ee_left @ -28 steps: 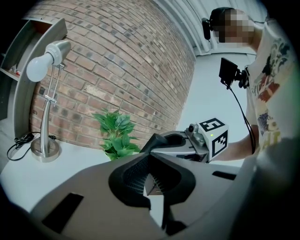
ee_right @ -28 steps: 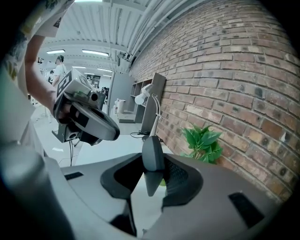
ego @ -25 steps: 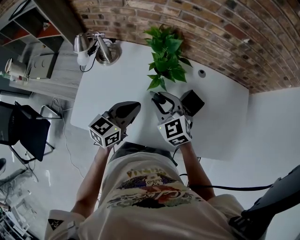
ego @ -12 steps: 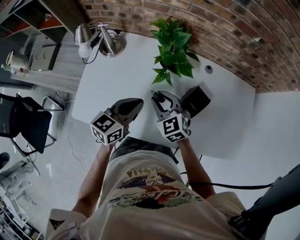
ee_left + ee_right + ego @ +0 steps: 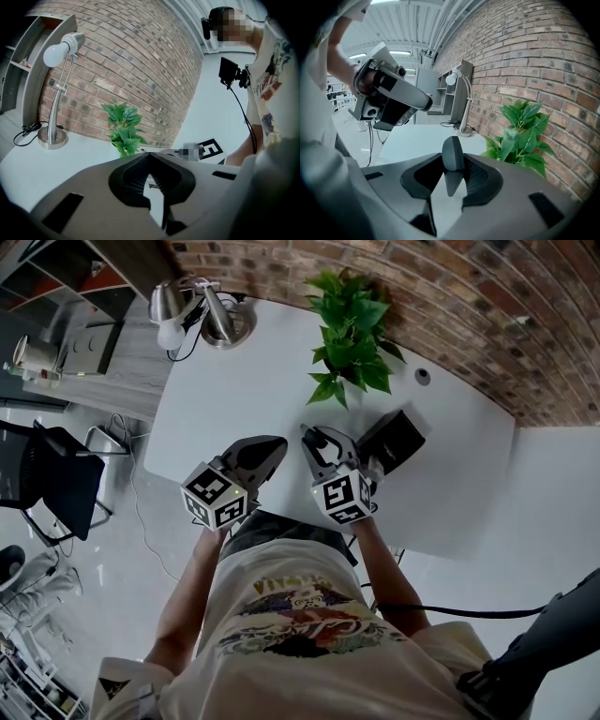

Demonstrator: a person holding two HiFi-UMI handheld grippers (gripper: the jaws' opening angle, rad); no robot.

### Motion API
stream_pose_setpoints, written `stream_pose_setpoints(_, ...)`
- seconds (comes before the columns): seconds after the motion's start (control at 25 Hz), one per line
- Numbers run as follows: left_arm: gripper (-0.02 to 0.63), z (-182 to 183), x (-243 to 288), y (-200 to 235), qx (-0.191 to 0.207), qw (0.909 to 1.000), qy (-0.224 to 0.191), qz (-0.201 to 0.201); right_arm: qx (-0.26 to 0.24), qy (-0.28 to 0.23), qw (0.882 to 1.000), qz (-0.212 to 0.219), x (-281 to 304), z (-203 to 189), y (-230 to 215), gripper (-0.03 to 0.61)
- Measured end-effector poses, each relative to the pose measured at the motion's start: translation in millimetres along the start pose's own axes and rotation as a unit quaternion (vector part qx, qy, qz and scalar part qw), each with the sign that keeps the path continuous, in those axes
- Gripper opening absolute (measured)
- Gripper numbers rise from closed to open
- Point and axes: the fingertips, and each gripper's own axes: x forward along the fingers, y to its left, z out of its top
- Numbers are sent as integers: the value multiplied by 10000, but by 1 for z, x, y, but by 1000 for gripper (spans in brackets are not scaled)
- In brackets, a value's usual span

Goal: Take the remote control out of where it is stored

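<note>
At the far left corner of the white table stands a silver desk lamp. Nearer the person, the left gripper hangs over the table's near edge with its jaws drawn together at the tips and nothing between them. Just beside it on the right, the right gripper is clamped on the remote control, so the remote is up in the air above the near part of the table, pinched between the two ribbed pads. A leafy green plant stands against the brick wall beyond it, and a black box lies on the table just to its right. The remote looks slim and dark grey with a smooth matt skin. It is seen edge-on, its rounded upper end rising past the jaw tips and its lower part narrowing down into the gap. Only the right gripper view shows this shape, as from the head view the jaws and their marker cube cover most of it. The head view alone shows the black box. The left gripper view catches the right gripper's cube from the side, and the right gripper view shows the left gripper held in a hand.
</note>
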Motion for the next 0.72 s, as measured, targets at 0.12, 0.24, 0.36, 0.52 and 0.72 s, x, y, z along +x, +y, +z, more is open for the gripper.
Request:
stream_pose_setpoints(0.12,-3,-3,0,1,-17,10000,16,5,42,-17,10000,11,2,-2,2,123)
stream_pose_setpoints(0.24,-3,-7,-1,2,-54,10000,49,10,109,-2,9999,28,6,-6,3,123)
stream_pose_setpoints(0.36,-3,-11,-1,3,-92,9999,68,21,183,-84,9998,5,9,-7,4,123)
stream_pose_setpoints(0.52,-3,-17,-3,5,-146,9998,100,44,17,-193,9998,1,12,-3,9,124)
stream_pose_setpoints(0.72,-3,-25,-7,6,-226,9997,121,64,-75,-254,9995,150,11,-5,24,124)
